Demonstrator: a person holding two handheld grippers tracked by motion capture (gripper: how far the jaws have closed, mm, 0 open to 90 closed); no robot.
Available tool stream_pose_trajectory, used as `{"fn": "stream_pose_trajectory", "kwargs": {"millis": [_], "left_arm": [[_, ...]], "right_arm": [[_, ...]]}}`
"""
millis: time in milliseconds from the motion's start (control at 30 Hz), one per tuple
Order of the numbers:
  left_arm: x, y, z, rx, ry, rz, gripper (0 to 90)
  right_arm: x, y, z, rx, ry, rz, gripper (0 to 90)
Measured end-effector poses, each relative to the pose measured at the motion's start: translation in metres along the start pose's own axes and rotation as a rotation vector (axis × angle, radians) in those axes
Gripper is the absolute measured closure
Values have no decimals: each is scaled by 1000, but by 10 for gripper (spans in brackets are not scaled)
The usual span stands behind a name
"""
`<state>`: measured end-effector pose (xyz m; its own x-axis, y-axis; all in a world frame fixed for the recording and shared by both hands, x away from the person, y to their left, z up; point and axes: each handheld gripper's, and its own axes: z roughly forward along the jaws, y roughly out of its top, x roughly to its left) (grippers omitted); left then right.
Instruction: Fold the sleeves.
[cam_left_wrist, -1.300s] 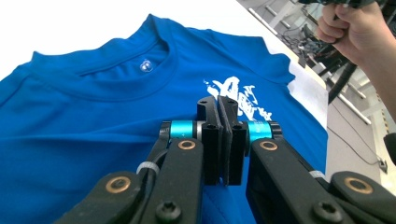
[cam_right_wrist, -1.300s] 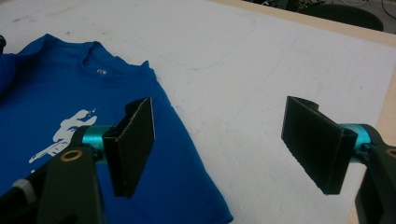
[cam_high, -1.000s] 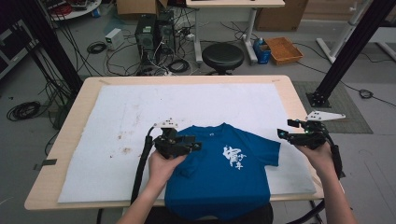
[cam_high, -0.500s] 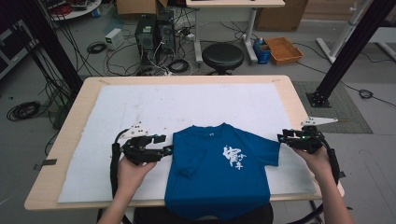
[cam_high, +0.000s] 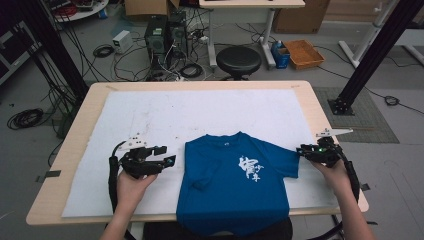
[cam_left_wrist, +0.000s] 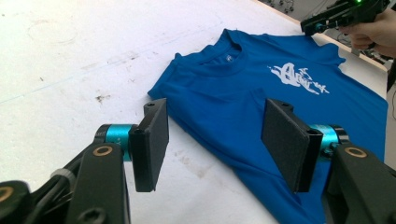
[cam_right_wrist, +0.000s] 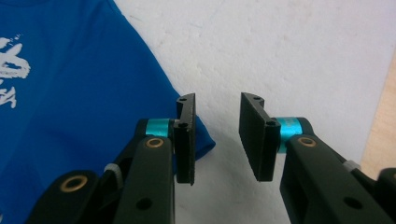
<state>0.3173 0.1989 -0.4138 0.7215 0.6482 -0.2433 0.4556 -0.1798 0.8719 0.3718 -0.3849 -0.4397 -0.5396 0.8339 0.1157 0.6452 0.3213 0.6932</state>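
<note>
Blue cotton lies spread at the near edge of the desk (cam_high: 85, 115): a T-shirt (cam_high: 235, 185) laid flat on the white mat (cam_high: 210, 112) that covers most of the wooden top, its collar pointing toward the far edge and its hem hanging over the near edge. A white brush-stroke print (cam_high: 249, 168) sits on the chest. The sleeve toward the right edge is spread out flat; the one toward the left edge is folded in over the body of the shirt. The left hand-held gripper (cam_high: 167, 161) hovers over bare mat just beside the shirt's left side, apart from the cloth, with its jaws pointing toward the shirt; in the left gripper view its jaws stand wide apart with nothing between them, the shirt's side edge lying beyond the gap. The right hand-held gripper (cam_high: 302, 150) is at the tip of the spread sleeve near the right edge of the desk; in the right gripper view (cam_right_wrist: 215, 137) its jaws are parted by a moderate gap and hold nothing, one jaw over the sleeve's corner, the other over white mat. A hand (cam_high: 131, 184) grips the left tool from the near edge.
</note>
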Motion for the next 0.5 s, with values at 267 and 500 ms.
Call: {"fn": "stream_pose_trajectory", "kwargs": {"millis": [267,500], "left_arm": [[-1,0,1,0,-2,-2,416],[-1,1,2,4,-10,0,416]], "right_arm": [[6,-1,2,20,5,-37,890],[25,13,-7,-31,55,-90,897]]}}
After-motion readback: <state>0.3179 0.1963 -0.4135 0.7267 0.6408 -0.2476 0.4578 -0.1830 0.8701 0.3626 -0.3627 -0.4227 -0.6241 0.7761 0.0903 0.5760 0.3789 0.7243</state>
